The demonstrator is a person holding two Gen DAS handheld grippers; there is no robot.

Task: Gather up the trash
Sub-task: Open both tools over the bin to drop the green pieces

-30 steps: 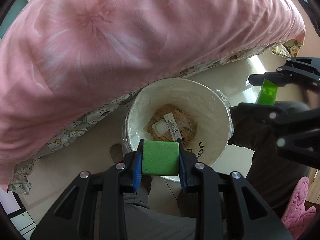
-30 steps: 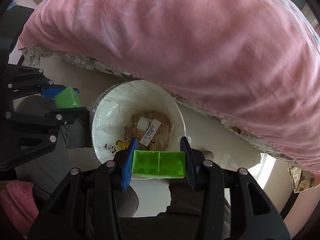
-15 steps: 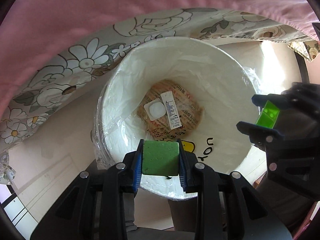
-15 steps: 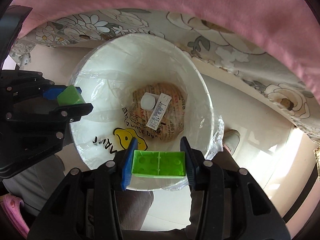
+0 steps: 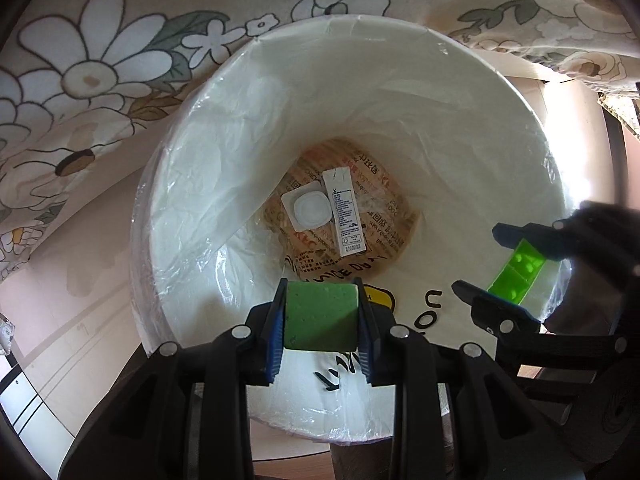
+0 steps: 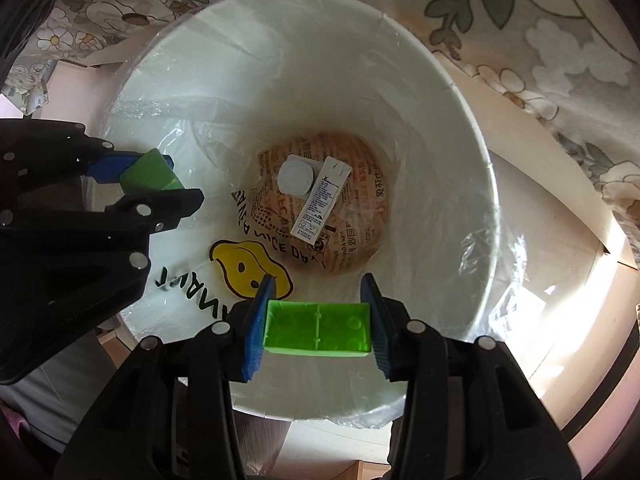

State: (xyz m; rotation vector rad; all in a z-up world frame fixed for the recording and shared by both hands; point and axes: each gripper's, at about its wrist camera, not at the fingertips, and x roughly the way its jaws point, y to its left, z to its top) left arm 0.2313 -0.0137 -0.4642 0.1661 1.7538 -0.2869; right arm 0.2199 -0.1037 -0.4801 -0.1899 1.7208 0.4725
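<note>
A white trash bin (image 5: 400, 92) (image 6: 420, 120) lined with clear plastic fills both views from above. At its bottom lie a printed brown wrapper (image 5: 384, 208) (image 6: 360, 208), a small white cup lid (image 5: 308, 208) (image 6: 294, 178) and a white paper sachet (image 5: 345, 212) (image 6: 320, 204). My left gripper (image 5: 320, 320) (image 6: 156, 182) is shut on a dark green block (image 5: 320, 320) (image 6: 150, 174) over the bin's near rim. My right gripper (image 6: 318, 328) (image 5: 516, 272) is shut on a bright green toy brick (image 6: 318, 330) (image 5: 518, 272), also above the bin's mouth.
A flowered bedsheet (image 5: 100, 60) (image 6: 560, 32) hangs close behind the bin. Pale floor (image 5: 80, 320) (image 6: 580, 340) shows beside it. A yellow smiley print (image 6: 248, 268) marks the liner's near wall.
Both grippers have dropped toward the bin with their green pieces still held. The bin now fills the views, and the pink quilt has left the frames.
</note>
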